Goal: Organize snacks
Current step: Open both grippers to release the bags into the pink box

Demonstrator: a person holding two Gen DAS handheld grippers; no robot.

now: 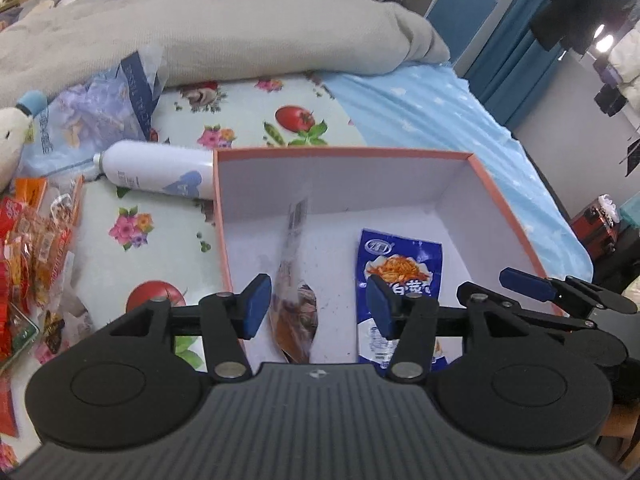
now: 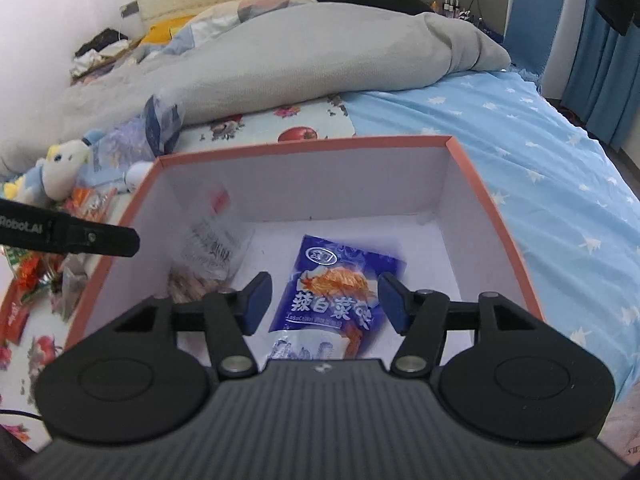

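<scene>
Both tools hover spread and empty over the box (image 2: 492,216). The left tool (image 1: 318,304) is nearer the leftover snack pile (image 1: 36,248), off around 9 o'clock on the bed. The clear packet (image 1: 294,280) sits dead ahead, long axis toward 12.

Both tongs spread wide, empty.
Left black blue-padded tongs (image 1: 318,304) and right black blue-padded tongs (image 2: 325,302) grip nothing.

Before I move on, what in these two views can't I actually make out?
- Clear packet, left wrist view: motion-blurred; contents and whether it has landed in the box unclear.
- Blue packet, right wrist view: lower end hidden behind the right gripper body.
- Red snack pile, left wrist view: cut off by the left edge; count unknown.
- White bottle: label too small to read.
</scene>
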